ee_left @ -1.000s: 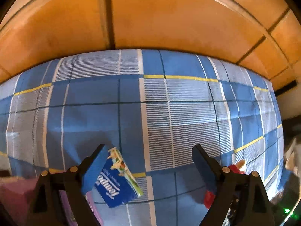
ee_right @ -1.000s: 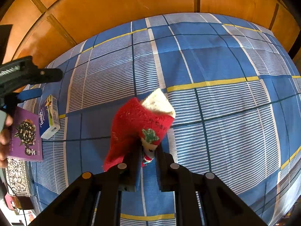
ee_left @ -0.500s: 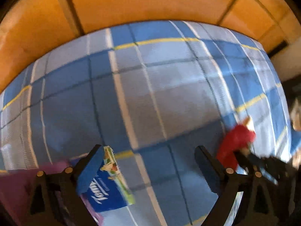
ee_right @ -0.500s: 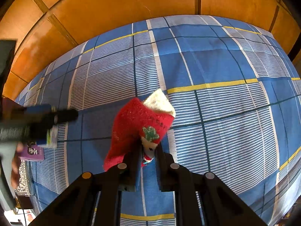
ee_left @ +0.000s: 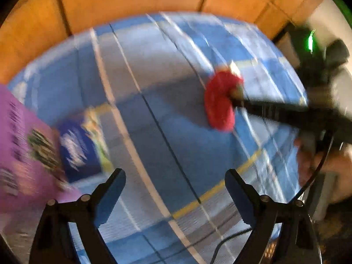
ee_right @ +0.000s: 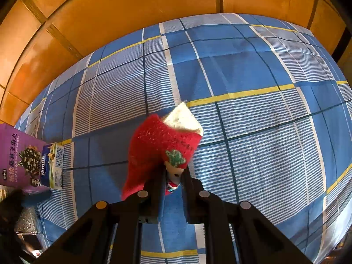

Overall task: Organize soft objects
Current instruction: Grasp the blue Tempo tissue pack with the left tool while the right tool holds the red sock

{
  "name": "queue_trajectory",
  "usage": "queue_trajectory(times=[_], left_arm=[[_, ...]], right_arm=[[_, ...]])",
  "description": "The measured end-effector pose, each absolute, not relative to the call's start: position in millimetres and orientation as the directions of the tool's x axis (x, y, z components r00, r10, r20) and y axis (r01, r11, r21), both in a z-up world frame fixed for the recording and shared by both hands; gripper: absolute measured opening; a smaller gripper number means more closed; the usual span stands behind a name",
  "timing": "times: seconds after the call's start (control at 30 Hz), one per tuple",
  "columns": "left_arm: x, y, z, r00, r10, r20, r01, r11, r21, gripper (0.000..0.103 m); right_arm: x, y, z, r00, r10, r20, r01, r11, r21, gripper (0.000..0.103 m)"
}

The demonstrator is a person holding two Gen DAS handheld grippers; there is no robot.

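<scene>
Black right gripper (ee_right: 173, 176) is clamped on the lower end of a red fuzzy Christmas sock (ee_right: 160, 147) with a white cuff, which lies on the blue plaid sheet (ee_right: 253, 132). Wide apart, the left gripper (ee_left: 175, 183) has just been closing slightly with nothing between its blue pads (ee_left: 110, 195), above bare sheet. Farther left, a Tempo tissue pack (ee_right: 52, 165) sits beside a purple box (ee_right: 17, 156), with orange wooden panels (ee_right: 132, 6) beyond.

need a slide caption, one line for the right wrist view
Right gripper shut on a red sock above a blue plaid bedsheet, purple box at left.
</scene>
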State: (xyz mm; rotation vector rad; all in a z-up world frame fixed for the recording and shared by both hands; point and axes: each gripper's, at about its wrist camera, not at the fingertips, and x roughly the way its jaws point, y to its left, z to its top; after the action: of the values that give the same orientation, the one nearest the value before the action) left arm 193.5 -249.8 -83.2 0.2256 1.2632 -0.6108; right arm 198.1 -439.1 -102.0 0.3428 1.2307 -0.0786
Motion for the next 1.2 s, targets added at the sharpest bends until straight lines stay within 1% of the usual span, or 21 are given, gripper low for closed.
queue_trajectory(times=[0.07,0.13,0.17,0.27,0.3,0.33,0.37,0.43,0.5,0.53,0.67,0.73,0.77,0.8,0.83,0.9,0.93,0.97,1.1,1.17,1.2], left_arm=[[212.5,-248.2,-69.6,0.212,-0.282,-0.935,0.451,0.878,-0.163,0.094],[228.1,-244.4,-65.0,0.209,-0.279,-0.937,0.355,0.915,-0.193,0.094],[230.4,-243.2,-66.6,0.208,-0.276,-0.938,0.331,0.923,-0.198,0.094],[248.5,-243.6,-70.9,0.226,-0.201,-0.953,0.294,0.947,-0.13,0.095],[253.1,-247.9,-78.0,0.214,-0.154,-0.965,0.279,0.956,-0.09,0.095],[256.1,-250.2,-86.3,0.197,-0.097,-0.976,0.271,0.962,-0.041,0.094],[257.3,-242.5,-86.3,0.186,-0.075,-0.98,0.281,0.959,-0.02,0.094],[254.8,-250.9,-101.1,0.188,0.002,-0.982,0.305,0.95,0.06,0.095],[248.7,-256.9,-105.8,0.222,0.025,-0.975,0.316,0.944,0.096,0.101],[246.4,-260.0,-108.9,0.238,0.044,-0.97,0.318,0.94,0.121,0.102],[224.9,-270.5,-117.5,0.32,0.1,-0.942,0.35,0.912,0.215,0.102],[207.3,-275.4,-118.3,0.355,0.073,-0.932,0.415,0.881,0.227,0.102],[197.6,-275.2,-115.1,0.357,0.026,-0.934,0.45,0.871,0.196,0.102],[188.2,-275.6,-110.4,0.348,-0.047,-0.936,0.497,0.856,0.141,0.102],[177.5,-277.0,-103.3,0.313,-0.163,-0.936,0.57,0.82,0.048,0.102],[165.7,-275.7,-94.0,0.232,-0.288,-0.929,0.634,0.769,-0.08,0.101],[163.0,-273.5,-90.1,0.218,-0.306,-0.927,0.634,0.767,-0.104,0.095],[161.3,-269.9,-85.1,0.208,-0.333,-0.92,0.631,0.764,-0.134,0.094],[175.3,-245.2,-52.2,0.246,-0.388,-0.888,0.585,0.79,-0.183,0.094],[191.4,-239.2,-41.6,0.275,-0.359,-0.892,0.538,0.826,-0.167,0.095],[200.6,-235.2,-40.2,0.268,-0.32,-0.909,0.501,0.852,-0.152,0.096]], right_arm=[[195.1,-441.3,-100.9,0.34,0.127,-0.932,0.246,0.944,0.218,0.011],[194.5,-442.0,-100.3,0.339,0.127,-0.932,0.247,0.944,0.219,0.011],[193.8,-442.6,-99.8,0.34,0.127,-0.932,0.247,0.944,0.219,0.011],[193.3,-442.7,-99.2,0.338,0.128,-0.932,0.244,0.945,0.218,0.011],[193.8,-442.3,-99.0,0.338,0.127,-0.932,0.241,0.946,0.217,0.011],[194.0,-441.7,-98.9,0.338,0.127,-0.933,0.238,0.947,0.215,0.011],[194.6,-441.1,-99.0,0.337,0.127,-0.933,0.236,0.948,0.215,0.011],[195.9,-439.4,-98.8,0.338,0.129,-0.932,0.231,0.949,0.215,0.012],[195.5,-439.4,-98.2,0.341,0.133,-0.931,0.228,0.949,0.219,0.012],[195.9,-438.9,-98.1,0.341,0.133,-0.931,0.227,0.949,0.219,0.012],[196.8,-438.0,-98.0,0.34,0.134,-0.931,0.22,0.951,0.217,0.012],[196.4,-438.1,-98.3,0.341,0.133,-0.931,0.222,0.951,0.217,0.012],[196.1,-438.6,-98.2,0.342,0.133,-0.93,0.225,0.95,0.219,0.012],[195.9,-439.6,-98.2,0.342,0.134,-0.93,0.229,0.948,0.221,0.012],[196.0,-439.1,-98.5,0.341,0.132,-0.931,0.232,0.948,0.22,0.011],[195.5,-440.1,-99.1,0.339,0.133,-0.931,0.235,0.947,0.221,0.011],[195.4,-440.7,-99.2,0.339,0.132,-0.931,0.237,0.946,0.221,0.011],[195.2,-441.2,-99.6,0.338,0.132,-0.932,0.24,0.945,0.221,0.011],[195.0,-443.2,-100.9,0.335,0.131,-0.933,0.243,0.945,0.22,0.011],[195.8,-442.1,-101.3,0.334,0.125,-0.934,0.239,0.948,0.212,0.011],[196.3,-441.7,-101.6,0.334,0.124,-0.934,0.238,0.948,0.211,0.011]])
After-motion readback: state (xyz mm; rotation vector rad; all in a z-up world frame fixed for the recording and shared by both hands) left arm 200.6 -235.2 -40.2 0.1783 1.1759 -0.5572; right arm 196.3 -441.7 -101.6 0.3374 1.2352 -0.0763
